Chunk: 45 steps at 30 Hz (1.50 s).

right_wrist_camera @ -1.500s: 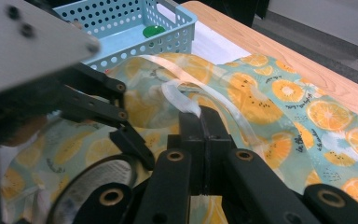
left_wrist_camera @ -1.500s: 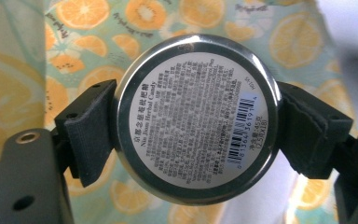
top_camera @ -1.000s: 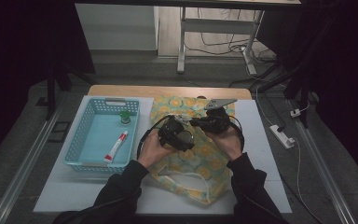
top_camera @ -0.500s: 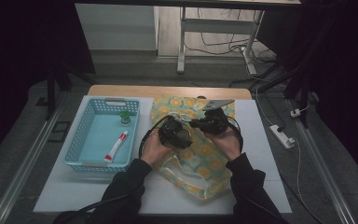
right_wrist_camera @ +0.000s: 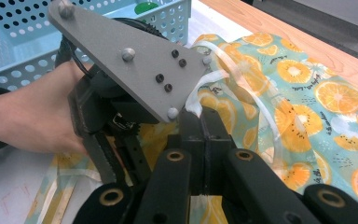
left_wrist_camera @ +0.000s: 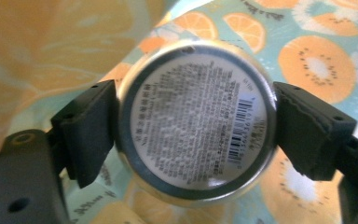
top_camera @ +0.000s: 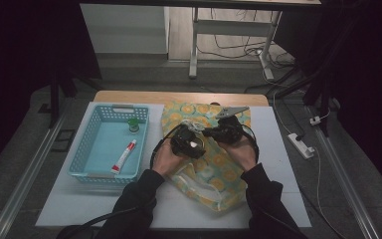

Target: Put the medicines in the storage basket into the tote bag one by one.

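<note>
We saw a round tin (left_wrist_camera: 196,120) held between the 2 black jaws of the left gripper (left_wrist_camera: 196,121). The jaws pressed on its left and right sides, and its flat face with small print and a barcode was turned to the camera of that gripper. Behind the tin lay a bag (left_wrist_camera: 317,56) with a print of orange slices.

In the right gripper view, the 2 jaws of the right gripper (right_wrist_camera: 204,122) were pressed together on a thin white handle (right_wrist_camera: 223,63) of the bag, which came out from between their tips and ran in a loop over the printed cloth. Just to the left of these jaws we saw the left gripper with its grey plate, and the left hand (right_wrist_camera: 32,116) around it.

In the high view, both forearms came in from the bottom in dark sleeves. The 2 hands held the grippers close together over the middle of the bag (top_camera: 214,164), the left gripper (top_camera: 188,142) just beside the right gripper (top_camera: 224,130). The bag lay on a white table (top_camera: 278,199). To its left stood a blue basket (top_camera: 87,149) with a white and red tube (top_camera: 123,156) and a small green thing (top_camera: 133,124) inside, which we could not identify.
</note>
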Each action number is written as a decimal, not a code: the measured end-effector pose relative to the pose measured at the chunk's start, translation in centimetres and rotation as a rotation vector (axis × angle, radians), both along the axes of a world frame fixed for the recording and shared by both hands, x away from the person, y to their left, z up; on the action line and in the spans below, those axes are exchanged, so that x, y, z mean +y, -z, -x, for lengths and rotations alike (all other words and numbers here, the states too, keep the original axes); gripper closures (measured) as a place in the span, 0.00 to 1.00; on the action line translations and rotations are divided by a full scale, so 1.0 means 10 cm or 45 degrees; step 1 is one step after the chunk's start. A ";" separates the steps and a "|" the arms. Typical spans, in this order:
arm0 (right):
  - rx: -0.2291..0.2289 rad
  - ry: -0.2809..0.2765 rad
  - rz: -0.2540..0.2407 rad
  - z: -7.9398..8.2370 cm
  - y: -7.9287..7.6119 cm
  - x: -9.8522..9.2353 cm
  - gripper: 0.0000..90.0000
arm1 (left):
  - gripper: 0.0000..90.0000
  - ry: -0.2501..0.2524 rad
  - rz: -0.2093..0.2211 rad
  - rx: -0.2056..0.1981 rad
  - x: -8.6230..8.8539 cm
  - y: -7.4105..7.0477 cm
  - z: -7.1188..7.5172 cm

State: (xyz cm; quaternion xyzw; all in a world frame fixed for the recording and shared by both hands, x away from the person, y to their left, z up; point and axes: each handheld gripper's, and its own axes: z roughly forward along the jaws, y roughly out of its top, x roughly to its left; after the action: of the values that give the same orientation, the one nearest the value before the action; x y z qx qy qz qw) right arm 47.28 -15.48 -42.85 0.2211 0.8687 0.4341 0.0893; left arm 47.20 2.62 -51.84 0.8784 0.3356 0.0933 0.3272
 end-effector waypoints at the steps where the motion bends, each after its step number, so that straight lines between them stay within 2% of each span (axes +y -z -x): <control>1: 0.001 0.003 -0.005 0.00 -0.01 0.00 1.00 | 0.18 0.003 0.002 0.004 0.00 -0.02 0.01; 10: -0.005 0.004 -0.026 0.01 -0.04 -0.04 1.00 | 0.10 0.055 0.014 0.028 0.00 -0.22 0.15; 12: -0.004 0.004 -0.025 0.01 -0.04 -0.04 1.00 | 0.09 0.066 0.026 0.032 0.00 -0.25 0.18; 15: -0.005 0.002 -0.027 0.01 -0.05 -0.04 1.00 | 0.07 0.075 0.074 0.049 0.02 -0.31 0.23; 26: -0.013 -0.006 -0.031 0.03 -0.07 -0.03 1.00 | 0.03 0.112 0.144 0.055 0.16 -0.51 0.44; 35: -0.014 -0.007 -0.033 0.03 -0.07 -0.04 1.00 | 0.00 0.156 0.187 0.063 0.30 -0.58 0.59; 45: -0.010 -0.008 -0.031 0.03 -0.07 -0.03 1.00 | 0.00 0.147 0.263 0.064 0.56 -0.61 0.69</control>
State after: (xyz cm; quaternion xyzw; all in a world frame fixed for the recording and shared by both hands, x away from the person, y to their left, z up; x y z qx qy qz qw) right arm 46.97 -15.78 -42.17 0.2176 0.8638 0.4457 0.0886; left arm 40.34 8.23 -45.71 0.8598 0.3006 0.0170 0.4124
